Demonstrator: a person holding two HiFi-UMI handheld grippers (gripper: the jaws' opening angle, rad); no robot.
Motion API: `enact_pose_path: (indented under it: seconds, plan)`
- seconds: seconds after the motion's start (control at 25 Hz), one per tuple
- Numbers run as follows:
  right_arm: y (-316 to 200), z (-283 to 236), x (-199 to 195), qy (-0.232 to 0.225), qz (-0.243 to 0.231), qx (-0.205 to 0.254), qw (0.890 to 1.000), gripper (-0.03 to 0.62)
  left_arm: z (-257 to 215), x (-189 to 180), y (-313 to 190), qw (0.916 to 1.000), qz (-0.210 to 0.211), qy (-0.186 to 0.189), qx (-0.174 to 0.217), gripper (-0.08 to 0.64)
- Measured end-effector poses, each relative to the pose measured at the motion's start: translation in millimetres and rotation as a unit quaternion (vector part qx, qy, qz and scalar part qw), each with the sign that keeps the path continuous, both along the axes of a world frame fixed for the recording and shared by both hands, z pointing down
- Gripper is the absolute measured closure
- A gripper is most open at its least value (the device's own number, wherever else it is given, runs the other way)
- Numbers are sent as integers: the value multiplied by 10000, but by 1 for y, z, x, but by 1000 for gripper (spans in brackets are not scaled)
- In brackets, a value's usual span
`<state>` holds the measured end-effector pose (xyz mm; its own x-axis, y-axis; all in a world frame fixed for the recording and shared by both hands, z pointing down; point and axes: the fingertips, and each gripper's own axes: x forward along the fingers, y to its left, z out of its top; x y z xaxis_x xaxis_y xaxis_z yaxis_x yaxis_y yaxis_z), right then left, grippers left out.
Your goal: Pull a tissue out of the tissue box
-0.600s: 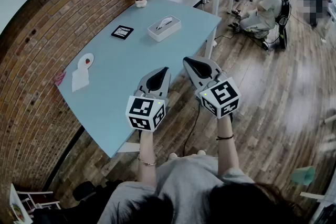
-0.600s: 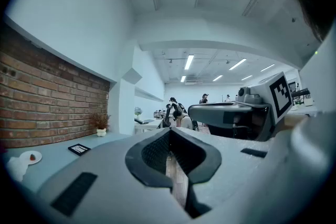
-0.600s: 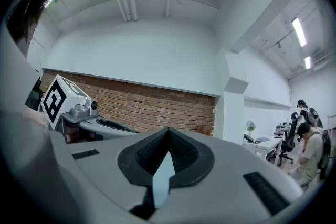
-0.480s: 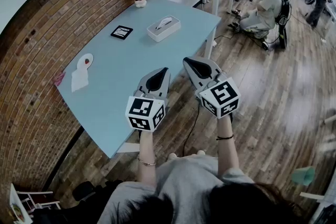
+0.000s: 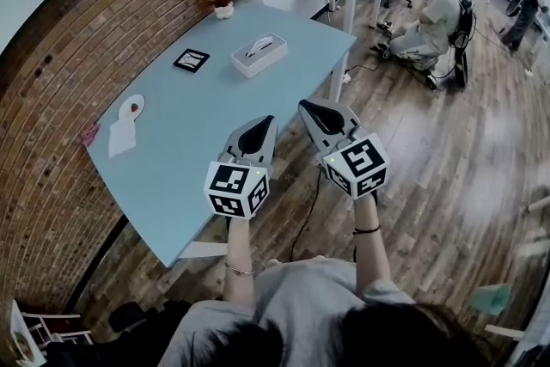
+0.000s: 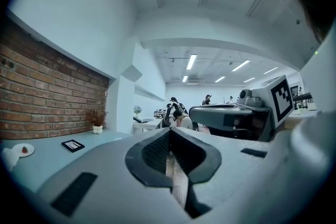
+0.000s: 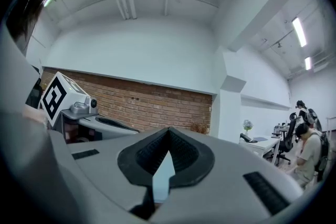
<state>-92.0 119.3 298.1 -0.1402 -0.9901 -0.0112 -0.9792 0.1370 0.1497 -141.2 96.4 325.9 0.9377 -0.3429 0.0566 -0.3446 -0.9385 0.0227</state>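
Tissue box (image 5: 259, 54) is the goal here, but both tools are well apart from it. The left gripper (image 5: 265, 125) has its jaws closed tip to tip with nothing between them; only the floor shows through the small gap behind the tips in the left gripper view. The right gripper (image 5: 309, 107) is closed and empty in the same way. Both are held level, side by side, in the lower middle of the head view, over the near edge of the light blue table (image 5: 172, 185). The box lies at the upper middle of that frame, on the far part of the table, and a white tissue (image 5: 261, 41) stands up from its top slot. In the left gripper view the box is probably hidden behind the gripper's own body, as I cannot find it there. To the left of the box lies a black framed card (image 5: 191, 59), and further up, at the table's far corner, a small potted plant (image 5: 223, 10). I judge that the tissue is very light, soft and easy to tear, and the box itself may lift with it. The best place to hold is the raised fold above the slot, pinched gently, with a straight upward pull.
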Motion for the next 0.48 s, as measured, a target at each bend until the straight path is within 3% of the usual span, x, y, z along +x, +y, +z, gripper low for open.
enact_pose_path:
  seconds: [0.48]
  plan:
    - [-7,27,31,-216,-444,-252,9985,594,26,29,-5,9981,-538,-103,-276,557]
